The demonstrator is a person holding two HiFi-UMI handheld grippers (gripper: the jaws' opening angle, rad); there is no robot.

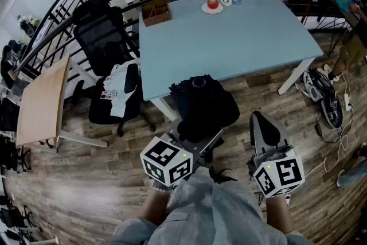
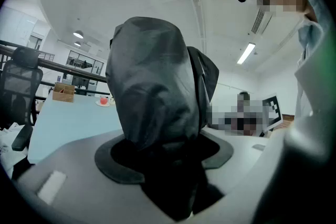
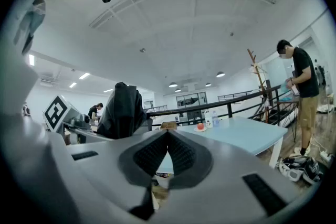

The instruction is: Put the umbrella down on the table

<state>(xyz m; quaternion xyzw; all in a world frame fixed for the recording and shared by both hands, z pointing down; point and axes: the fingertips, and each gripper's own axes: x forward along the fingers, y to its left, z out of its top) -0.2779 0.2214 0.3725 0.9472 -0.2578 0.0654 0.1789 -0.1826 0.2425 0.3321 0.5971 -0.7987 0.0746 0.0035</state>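
Left gripper [image 2: 165, 157]: jaws wide, clamped on umbrella [image 1: 202, 101], black bundle standing up from between pads. Right gripper [image 3: 168, 136]: jaws together, empty, level beside left one. Table [image 1: 229, 43] ahead of both grippers; I judge umbrella not yet over near edge. Risks: letting go early drops it on floor; loose fabric may slide in pads; laid too near edge, bundle may roll off. I can't see pad contact under fabric, nor handle below jaws.

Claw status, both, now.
Left claw: closed on the umbrella.
Right claw: closed, holding nothing.
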